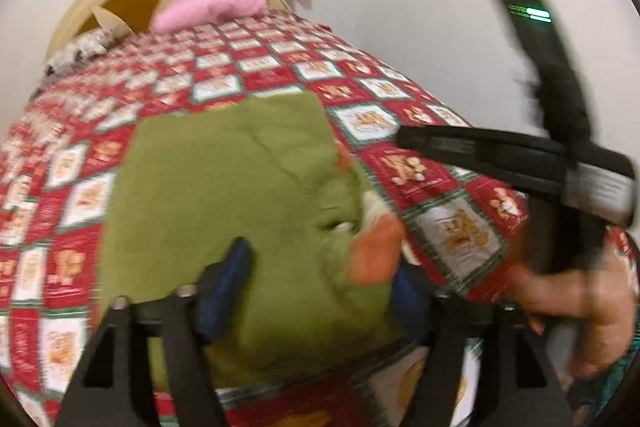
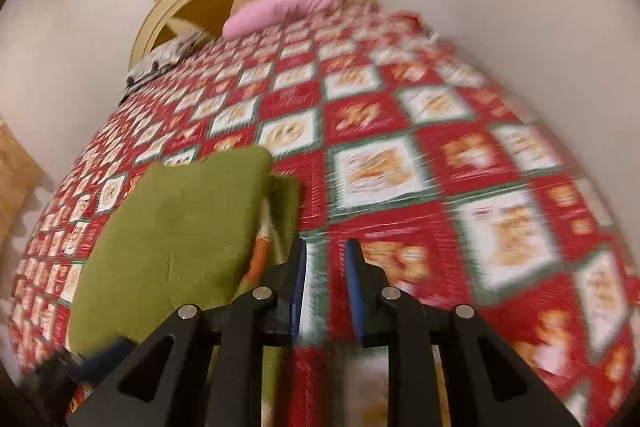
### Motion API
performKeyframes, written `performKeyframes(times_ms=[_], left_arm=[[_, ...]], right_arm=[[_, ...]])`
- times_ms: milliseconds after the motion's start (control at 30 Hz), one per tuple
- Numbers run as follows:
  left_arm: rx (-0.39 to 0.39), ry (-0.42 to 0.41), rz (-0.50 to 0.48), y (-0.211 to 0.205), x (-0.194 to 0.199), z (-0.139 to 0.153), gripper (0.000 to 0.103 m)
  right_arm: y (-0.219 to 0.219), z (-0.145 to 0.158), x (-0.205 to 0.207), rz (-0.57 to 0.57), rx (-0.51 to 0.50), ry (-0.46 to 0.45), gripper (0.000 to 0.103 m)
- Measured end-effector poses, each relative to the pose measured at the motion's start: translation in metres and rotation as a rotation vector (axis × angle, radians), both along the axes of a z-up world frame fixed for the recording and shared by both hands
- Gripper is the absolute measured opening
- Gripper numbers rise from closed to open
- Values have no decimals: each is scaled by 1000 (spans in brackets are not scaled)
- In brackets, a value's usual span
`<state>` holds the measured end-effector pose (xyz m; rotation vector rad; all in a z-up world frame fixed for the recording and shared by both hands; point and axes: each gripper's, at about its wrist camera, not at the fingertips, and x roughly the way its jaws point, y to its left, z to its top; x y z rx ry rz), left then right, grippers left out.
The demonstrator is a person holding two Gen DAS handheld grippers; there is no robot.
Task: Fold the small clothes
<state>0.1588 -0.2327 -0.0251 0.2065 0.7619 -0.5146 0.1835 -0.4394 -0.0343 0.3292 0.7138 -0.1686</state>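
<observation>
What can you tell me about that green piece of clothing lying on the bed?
The green garment is a small, soft-looking olive knit, folded into a rough rectangle and lying flat on the red checked bedspread. Orange and cream parts peek out along its right edge, where the layers bunch. The left gripper straddles its near end, jaws wide and not pinching it. The right gripper sits off its right edge, over the bedspread, with nothing between its jaws.

Both grippers were black printed frames with triangular cutouts, silver screw heads at pivots, blue finger pads (image 2: 353, 279). Right gripper (image 2: 326, 267) body in left view: green LED strip at 1 o'clock, grey label band
</observation>
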Motion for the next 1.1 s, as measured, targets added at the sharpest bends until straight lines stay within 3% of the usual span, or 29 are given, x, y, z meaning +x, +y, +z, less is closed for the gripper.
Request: performKeyframes(times_ms=[67, 200, 300, 333, 433, 567, 633, 700, 733, 767, 867, 967, 1100], left_arm=[[10, -37, -1, 13, -7, 4, 89], [-44, -99, 41, 71, -23, 7, 100], [-60, -81, 126, 112, -16, -2, 100], [-62, -61, 149, 121, -11, -6, 100], [-60, -17, 227, 140, 4, -14, 100], [-76, 3, 253, 150, 10, -18, 100], [-64, 0, 252, 147, 11, -21, 100], [-55, -4, 247, 146, 10, -23, 100], [-55, -4, 244, 147, 9, -24, 100], [-55, -1, 241, 146, 9, -25, 100], [-66, 24, 226, 150, 11, -25, 100], [-102, 48, 224, 157, 17, -21, 100], [-121, 49, 253, 164, 30, -18, 100]], right_arm=[[4, 7, -23, 6, 39, -32, 21], [22, 9, -71, 14, 82, -72, 22], [35, -1, -83, 46, 178, -68, 37], [40, -5, -84, 65, 227, -67, 47], [52, -15, -78, 102, 314, -71, 50], [66, -13, -66, 99, 227, -69, 50], [70, -18, -56, 112, 180, -26, 50], [82, -29, -47, 151, 127, 58, 43], [82, -34, -45, 171, 126, 84, 18], [85, -40, -43, 174, 121, 107, 11], [83, -36, -55, 149, 131, 54, 10], [60, -29, -76, 126, 274, -30, 9], [37, -58, -82, 69, 349, 31, 9]])
